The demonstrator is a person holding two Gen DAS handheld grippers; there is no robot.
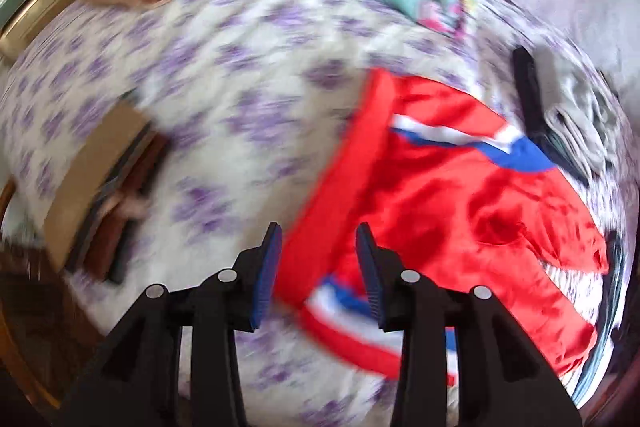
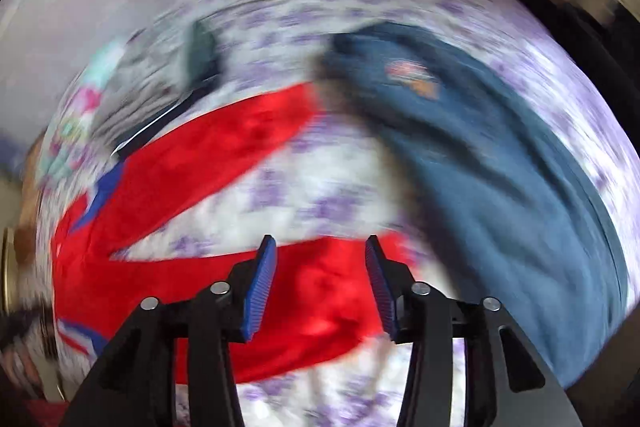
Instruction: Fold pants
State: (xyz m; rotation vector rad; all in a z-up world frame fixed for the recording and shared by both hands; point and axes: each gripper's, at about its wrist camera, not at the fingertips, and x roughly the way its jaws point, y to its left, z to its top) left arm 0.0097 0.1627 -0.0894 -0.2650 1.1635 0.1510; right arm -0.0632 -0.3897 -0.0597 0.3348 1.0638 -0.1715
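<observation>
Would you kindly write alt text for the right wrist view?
Blurred fisheye view: the right gripper, jaws apart and empty, above red pants spread on a purple-flowered bedspread. A blue garment lies to the right.

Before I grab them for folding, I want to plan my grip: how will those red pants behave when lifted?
The red pants look glossy and creased, so probably thin, light and rather slippery. They lie rumpled on the floral bedsheet, legs splayed in the right wrist view, so expect them to flop and droop, not hold shape. Pinching the waistband may hold better.
</observation>
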